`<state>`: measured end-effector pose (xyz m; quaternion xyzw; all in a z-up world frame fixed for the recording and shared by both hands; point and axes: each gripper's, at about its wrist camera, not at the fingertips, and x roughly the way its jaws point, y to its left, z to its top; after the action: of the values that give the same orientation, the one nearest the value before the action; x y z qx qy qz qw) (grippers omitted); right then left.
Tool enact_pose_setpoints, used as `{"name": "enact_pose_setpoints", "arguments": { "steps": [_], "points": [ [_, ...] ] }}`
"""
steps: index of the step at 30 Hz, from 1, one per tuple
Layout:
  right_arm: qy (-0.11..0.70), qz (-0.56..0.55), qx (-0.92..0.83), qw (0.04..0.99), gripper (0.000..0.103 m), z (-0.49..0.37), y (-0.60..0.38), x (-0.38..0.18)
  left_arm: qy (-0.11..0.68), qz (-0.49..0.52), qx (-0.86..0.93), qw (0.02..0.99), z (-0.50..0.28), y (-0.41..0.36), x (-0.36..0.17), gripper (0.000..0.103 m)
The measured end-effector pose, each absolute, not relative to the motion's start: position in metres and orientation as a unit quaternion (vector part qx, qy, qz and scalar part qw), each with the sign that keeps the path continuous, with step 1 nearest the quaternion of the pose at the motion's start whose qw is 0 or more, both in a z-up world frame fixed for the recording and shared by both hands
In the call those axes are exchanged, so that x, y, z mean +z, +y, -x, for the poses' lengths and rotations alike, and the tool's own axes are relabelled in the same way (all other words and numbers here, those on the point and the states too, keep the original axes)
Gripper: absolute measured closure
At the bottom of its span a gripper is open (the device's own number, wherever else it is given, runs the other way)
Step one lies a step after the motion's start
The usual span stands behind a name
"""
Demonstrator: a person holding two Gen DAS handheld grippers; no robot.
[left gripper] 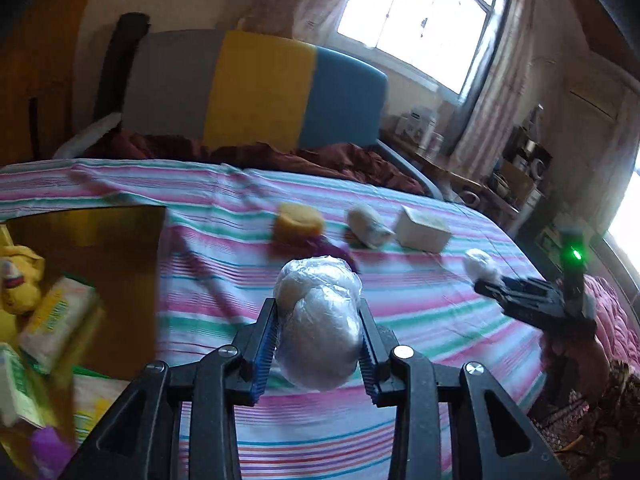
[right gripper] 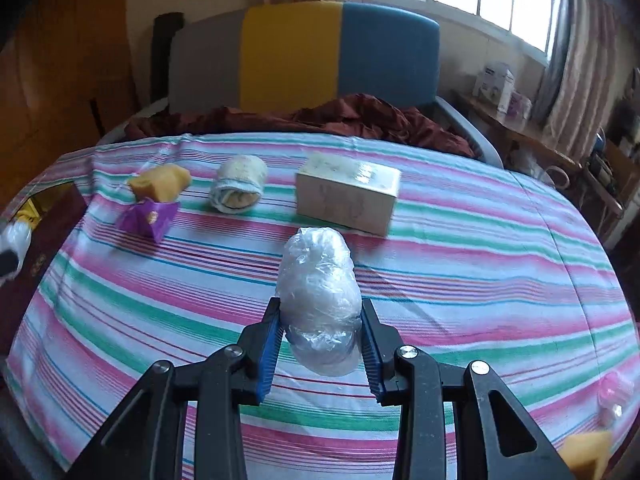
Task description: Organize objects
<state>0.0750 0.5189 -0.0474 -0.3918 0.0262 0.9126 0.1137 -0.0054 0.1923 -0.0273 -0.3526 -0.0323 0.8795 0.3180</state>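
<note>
A: Left gripper (left gripper: 318, 326)?
B: Clamped on a plastic-wrapped bundle (left gripper: 318, 320), carried above the striped bed (left gripper: 420, 304). Its long axis runs straight out along the fingers.

A: Right gripper (right gripper: 322, 326)?
B: Same, closed on its own wrapped bundle (right gripper: 318, 300), also held over the bed, mid-sheet.

A: Where does the left one go?
B: My guess is the open box (left gripper: 120, 264) at the bed's left edge. It sits to the left of the left gripper and near it, already holding packets.

A: Which hand's nearer?
B: Left. From the right wrist view the box (right gripper: 48, 232) only shows at the far left edge, well apart from that gripper.

A: Leftovers?
B: Sponge (right gripper: 160, 186), towel roll (right gripper: 238, 188) and carton (right gripper: 348, 196), in a row toward the headboard end.
</note>
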Motion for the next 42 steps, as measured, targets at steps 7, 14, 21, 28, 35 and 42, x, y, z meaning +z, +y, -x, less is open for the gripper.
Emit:
{"name": "enact_pose_setpoints", "arguments": {
  "steps": [7,14,21,28,35,42],
  "points": [
    [0.023,0.378,0.922,0.081,0.066,-0.079,0.495,-0.044,-0.073,0.359,0.893,0.262,0.039,0.128,-0.022,0.067],
    [0.061,0.375,0.923,0.059,0.066,-0.081,0.469,-0.044,-0.087,0.37,0.898,0.221,0.059,0.076,-0.026,0.067],
    [0.08,0.37,0.925,0.017,0.066,-0.077,0.424,-0.035,-0.105,0.372,0.907,0.166,0.08,0.026,-0.028,0.067],
    [0.102,0.362,0.926,-0.035,0.066,-0.067,0.366,-0.024,-0.133,0.394,0.902,0.112,0.111,-0.025,-0.037,0.067],
    [0.105,0.356,0.925,-0.075,0.066,-0.062,0.316,-0.02,-0.133,0.426,0.89,0.088,0.135,-0.052,-0.052,0.067],
    [0.106,0.354,0.924,-0.101,0.066,-0.059,0.287,-0.014,-0.137,0.456,0.876,0.074,0.15,-0.061,-0.066,0.067]
  ]
}}
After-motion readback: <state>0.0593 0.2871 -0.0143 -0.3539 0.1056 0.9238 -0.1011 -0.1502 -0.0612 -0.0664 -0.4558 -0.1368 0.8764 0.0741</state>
